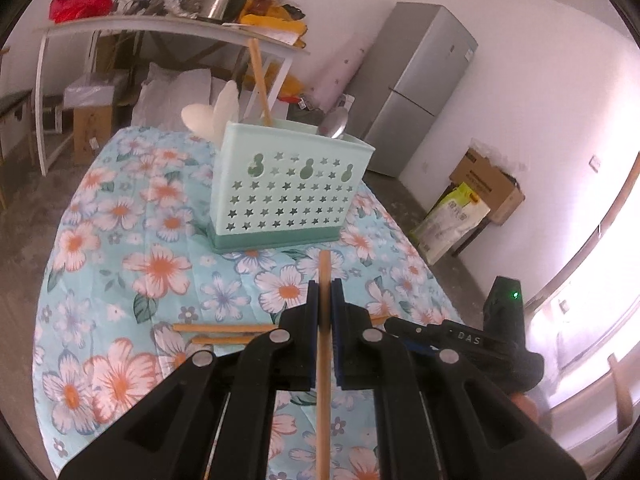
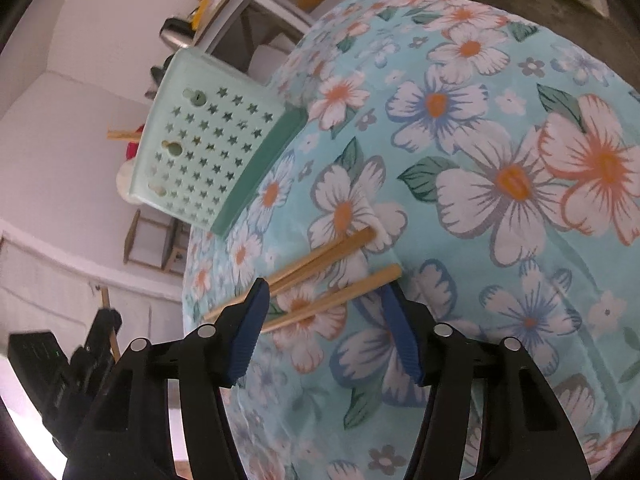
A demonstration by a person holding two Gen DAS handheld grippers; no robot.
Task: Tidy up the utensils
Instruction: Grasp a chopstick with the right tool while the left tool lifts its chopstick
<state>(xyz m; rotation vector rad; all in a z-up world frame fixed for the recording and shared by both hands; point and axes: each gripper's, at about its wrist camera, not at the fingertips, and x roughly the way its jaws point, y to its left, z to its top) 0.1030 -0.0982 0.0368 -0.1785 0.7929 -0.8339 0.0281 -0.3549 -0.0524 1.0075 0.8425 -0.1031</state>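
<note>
I had the left tongs (image 1: 325,292) pinching one chopstick (image 1: 323,344) in front of the holder (image 1: 288,184), which already held spoons and a chopstick. My right tongs (image 2: 326,300) stood spread over three chopsticks (image 2: 332,292) left on the surface (image 2: 500,120).

Legible text: "DAS", white letters on the black body of the right tool (image 1: 460,338), seen from the left wrist view. Printing on the cardboard box (image 1: 486,184) and bag (image 1: 456,216) by the wall: too small to read.
</note>
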